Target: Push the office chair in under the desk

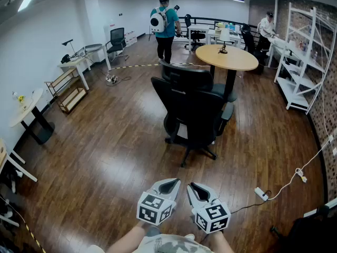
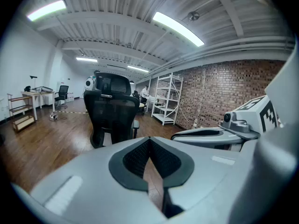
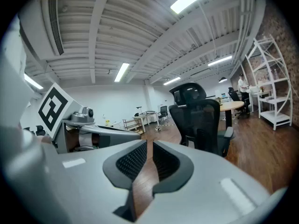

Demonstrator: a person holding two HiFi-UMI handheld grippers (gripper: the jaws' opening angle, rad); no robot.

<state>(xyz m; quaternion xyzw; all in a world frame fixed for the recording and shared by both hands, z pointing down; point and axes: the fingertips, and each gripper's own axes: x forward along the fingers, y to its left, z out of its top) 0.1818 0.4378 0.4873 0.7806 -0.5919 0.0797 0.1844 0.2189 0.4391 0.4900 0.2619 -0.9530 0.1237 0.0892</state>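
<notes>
A black mesh office chair (image 1: 192,115) stands on the wooden floor with its back toward me. Just beyond it is a round wooden desk (image 1: 226,57) on a black post. Both grippers are low in the head view, side by side and well short of the chair. My left gripper (image 1: 169,182) is shut with nothing in it. My right gripper (image 1: 194,186) is empty too, its jaws together but for a thin slit. The chair (image 2: 111,111) shows ahead in the left gripper view, and the chair (image 3: 201,120) and desk (image 3: 233,105) in the right gripper view.
A person with a white backpack (image 1: 164,25) stands beyond the desk, and another person (image 1: 266,25) is at the far right. White shelving (image 1: 305,57) lines the brick wall. A power strip with its cable (image 1: 261,194) lies on the floor to my right. Small tables (image 1: 31,115) and a rack (image 1: 68,91) stand along the left wall.
</notes>
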